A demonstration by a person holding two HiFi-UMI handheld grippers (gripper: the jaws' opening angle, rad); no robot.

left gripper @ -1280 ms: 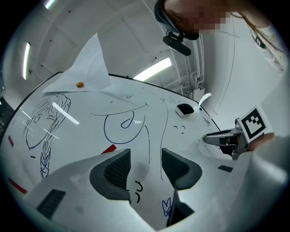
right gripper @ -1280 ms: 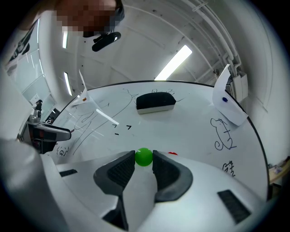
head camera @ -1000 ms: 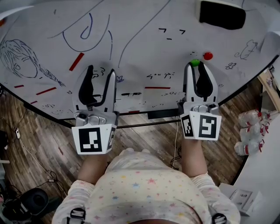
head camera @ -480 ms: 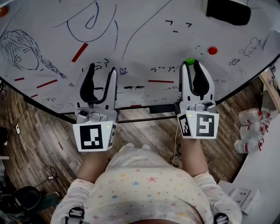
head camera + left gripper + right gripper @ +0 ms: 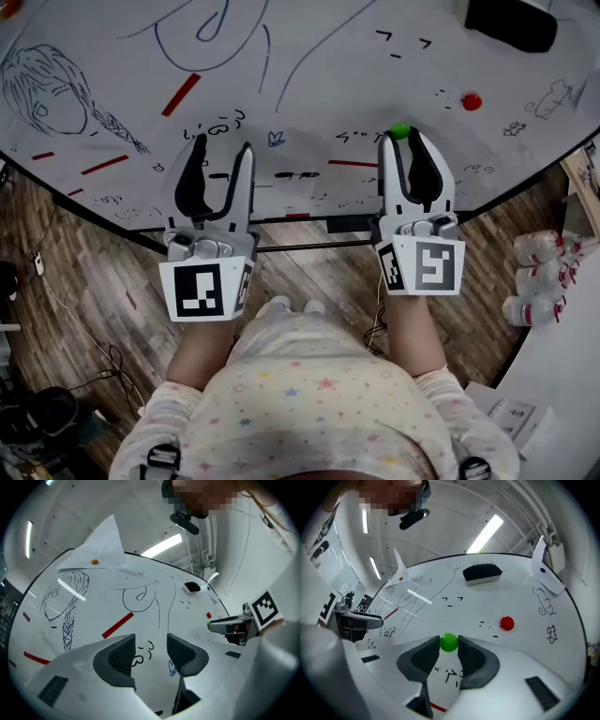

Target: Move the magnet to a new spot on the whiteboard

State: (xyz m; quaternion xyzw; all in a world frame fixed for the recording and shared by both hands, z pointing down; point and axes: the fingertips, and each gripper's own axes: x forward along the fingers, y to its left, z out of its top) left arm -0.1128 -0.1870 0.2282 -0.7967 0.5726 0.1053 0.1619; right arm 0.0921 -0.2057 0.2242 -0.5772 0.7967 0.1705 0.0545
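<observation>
Over the past second, the right tool (image 5: 401,142) had carried the green magnet (image 5: 400,131) lower on the whiteboard (image 5: 319,103). The red magnet (image 5: 472,101), just beside it before, now lay well apart. The green magnet sat pinched between that tool's tips, near the board's bottom edge. The left tool (image 5: 223,152) stood wide, holding nothing.

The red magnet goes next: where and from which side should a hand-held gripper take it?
Probably pinch the red magnet across its round rim, pads on opposite sides, coming in from the board's near edge along the whiteboard. It is a small round button flat on the board with nothing standing beside it.
</observation>
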